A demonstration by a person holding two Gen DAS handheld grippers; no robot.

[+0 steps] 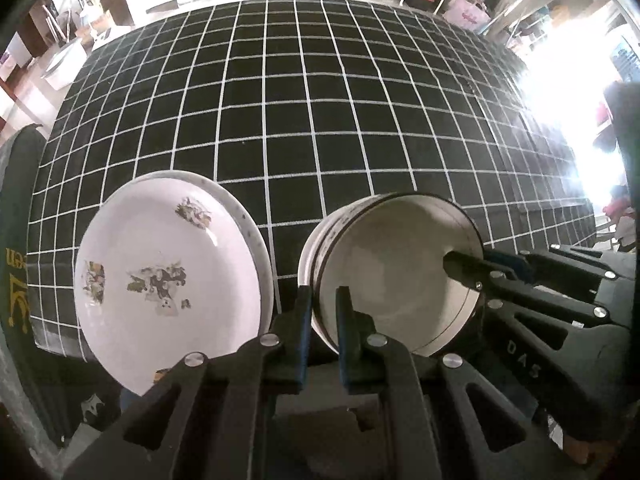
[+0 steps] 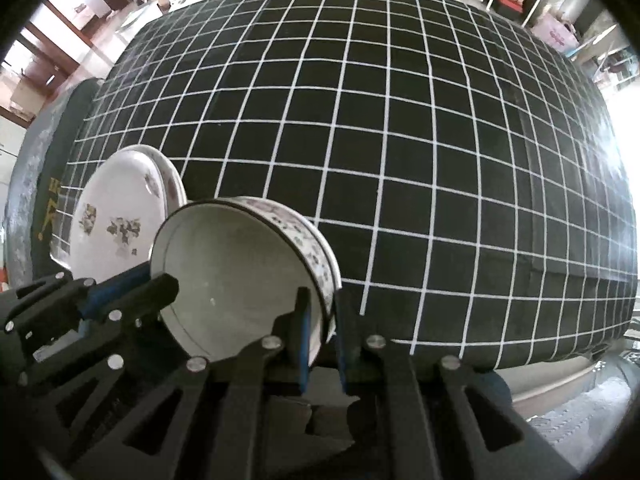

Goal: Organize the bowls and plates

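A white bowl [image 1: 392,272] with a dark rim line and a flowered outer wall is tilted on its side, its mouth facing me. My left gripper [image 1: 324,300] is shut on its left rim, one finger inside and one outside. My right gripper [image 1: 464,268] pinches the opposite rim. In the right wrist view the right gripper [image 2: 320,304] clamps the bowl [image 2: 232,272] at its right wall, and the left gripper [image 2: 164,280] comes in from the left. Two stacked floral plates [image 1: 168,280] lie just left of the bowl, also seen as plates [image 2: 116,224] behind it.
A black tablecloth with a white grid [image 1: 320,120] covers the table and stretches far ahead and to the right [image 2: 400,140]. Dark fabric with yellow lettering [image 1: 16,280] hangs at the left edge. Shelves and boxes stand beyond the far edge.
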